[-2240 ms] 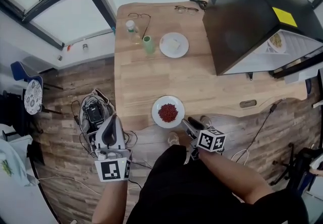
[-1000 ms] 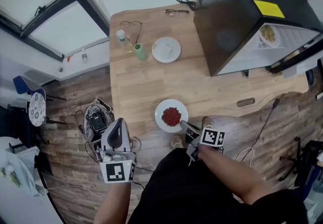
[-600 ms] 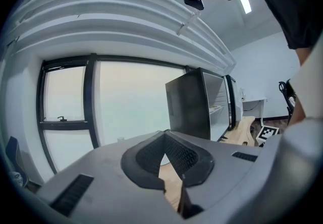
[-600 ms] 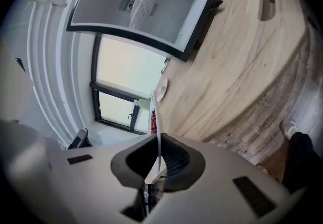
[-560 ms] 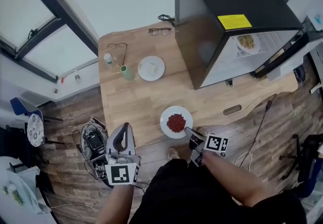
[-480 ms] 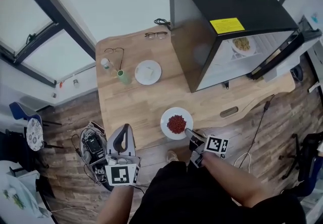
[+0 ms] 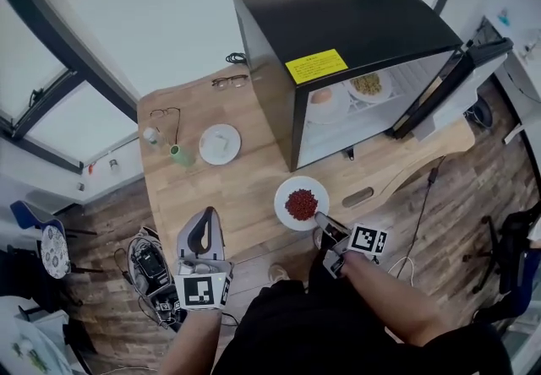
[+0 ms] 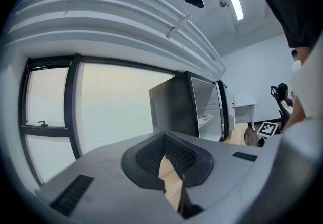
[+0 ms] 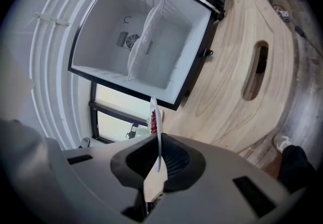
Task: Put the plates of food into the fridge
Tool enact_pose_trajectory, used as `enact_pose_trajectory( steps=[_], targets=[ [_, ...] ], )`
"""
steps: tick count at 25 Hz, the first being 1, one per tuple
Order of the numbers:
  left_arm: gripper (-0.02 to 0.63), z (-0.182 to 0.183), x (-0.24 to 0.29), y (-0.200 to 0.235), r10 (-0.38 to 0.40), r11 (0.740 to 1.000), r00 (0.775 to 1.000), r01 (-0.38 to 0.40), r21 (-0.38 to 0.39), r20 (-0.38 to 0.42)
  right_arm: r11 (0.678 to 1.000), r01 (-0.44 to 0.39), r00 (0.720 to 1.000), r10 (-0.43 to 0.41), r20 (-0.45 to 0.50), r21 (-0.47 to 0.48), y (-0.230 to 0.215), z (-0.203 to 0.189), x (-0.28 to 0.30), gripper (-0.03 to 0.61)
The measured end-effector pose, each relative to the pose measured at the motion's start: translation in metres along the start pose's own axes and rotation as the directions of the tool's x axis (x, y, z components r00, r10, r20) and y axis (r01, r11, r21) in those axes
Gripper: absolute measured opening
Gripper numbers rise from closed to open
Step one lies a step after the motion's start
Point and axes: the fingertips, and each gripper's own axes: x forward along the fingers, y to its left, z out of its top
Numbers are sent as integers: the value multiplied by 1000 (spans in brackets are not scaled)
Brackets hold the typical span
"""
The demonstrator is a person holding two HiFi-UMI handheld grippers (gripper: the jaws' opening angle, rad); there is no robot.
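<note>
A white plate of red food (image 7: 302, 203) is held over the wooden table's (image 7: 245, 187) near edge, with my right gripper (image 7: 320, 218) shut on its near rim. The right gripper view shows that plate (image 9: 157, 127) edge-on between my right gripper's (image 9: 159, 153) pads, facing the open fridge (image 9: 146, 41). The black fridge (image 7: 338, 19) stands on the table, door swung right, with two plates (image 7: 368, 84) inside. A second white plate (image 7: 220, 144) lies at the table's left. My left gripper (image 7: 203, 214) hangs left of the table edge, shut and empty; in its own view the left gripper (image 8: 165, 153) points towards the fridge (image 8: 186, 104).
A green cup (image 7: 180, 155), a small bottle (image 7: 152, 138) and two pairs of glasses (image 7: 172, 116) lie on the table's left and far side. A slot (image 7: 358, 197) is cut in the table front. Cables and a device (image 7: 150, 268) lie on the floor at left.
The right gripper has carried the red-food plate forward towards the fridge. The left gripper moved forward alongside. The fridge and its open front now show larger and nearer.
</note>
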Motion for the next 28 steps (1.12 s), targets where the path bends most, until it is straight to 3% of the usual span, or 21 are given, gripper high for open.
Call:
enact_pose_trajectory(
  steps=[14,28],
  targets=[
    [5,34,67,-41,-11,1000,999,11,0,51,1000,3,997,-2,83,-9,-13,98,-30,32],
    [5,53,108,-50,29,999,998,-30,22,56,1000,-15,997,16,69,-13,-22,152,-16,32]
  ],
)
